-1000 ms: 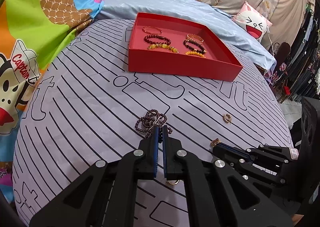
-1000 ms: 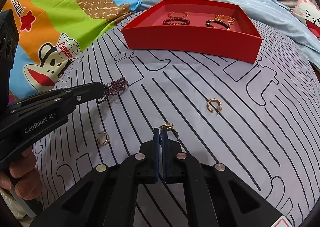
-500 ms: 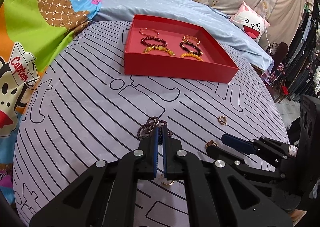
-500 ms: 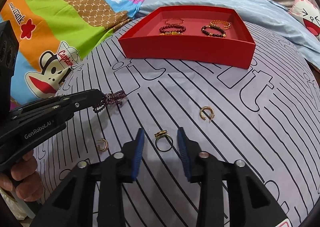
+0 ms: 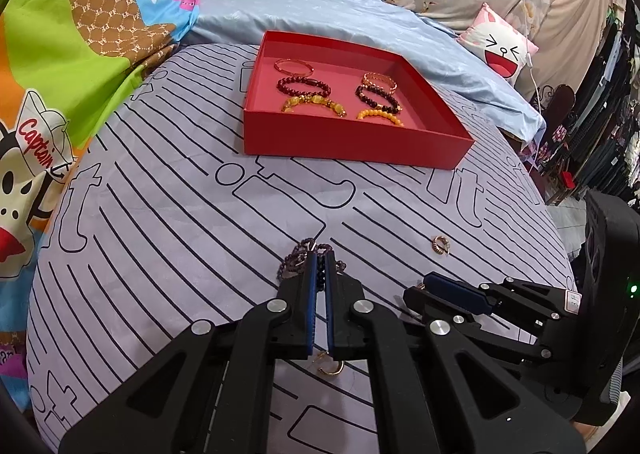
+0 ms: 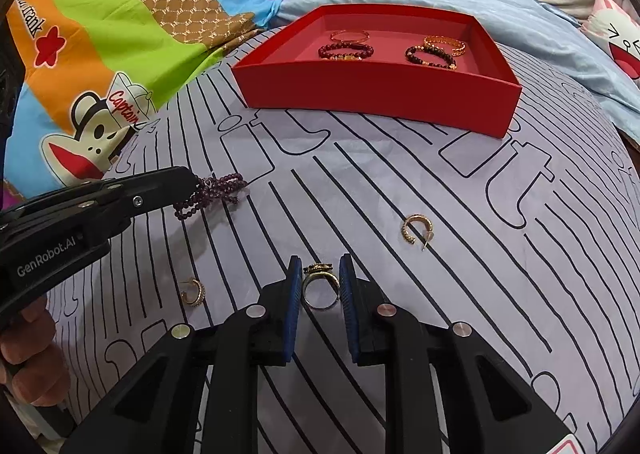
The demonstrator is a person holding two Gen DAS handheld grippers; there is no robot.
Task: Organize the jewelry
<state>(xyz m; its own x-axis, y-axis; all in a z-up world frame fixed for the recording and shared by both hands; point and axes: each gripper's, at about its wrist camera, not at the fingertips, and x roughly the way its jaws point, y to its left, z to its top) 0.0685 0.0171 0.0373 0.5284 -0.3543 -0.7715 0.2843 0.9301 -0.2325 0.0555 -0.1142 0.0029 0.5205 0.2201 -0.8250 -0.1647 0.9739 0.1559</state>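
Note:
On the grey striped cloth, my left gripper point(image 5: 319, 257) is shut on a dark purple bead string point(image 5: 294, 260); the right wrist view shows its tip point(image 6: 188, 181) at the beads point(image 6: 216, 191). My right gripper point(image 6: 320, 260) has its jaws closing on a gold ring point(image 6: 319, 270), and both blue pads touch the ring's sides. In the left wrist view the right gripper point(image 5: 424, 288) lies low at the right. A red box point(image 5: 352, 141) at the back holds several bracelets point(image 5: 304, 83).
Two gold hoop earrings lie loose on the cloth: one right of the ring point(image 6: 416, 228), one at the lower left point(image 6: 194, 292). A cartoon quilt point(image 6: 100, 33) borders the left and a blue sheet point(image 5: 340, 17) the back. A person's hand point(image 6: 28, 366) holds the left gripper.
The right gripper, shut beside the ring a second ago, opened wide around it and has narrowed onto it. The left gripper kept its hold on the beads in place.

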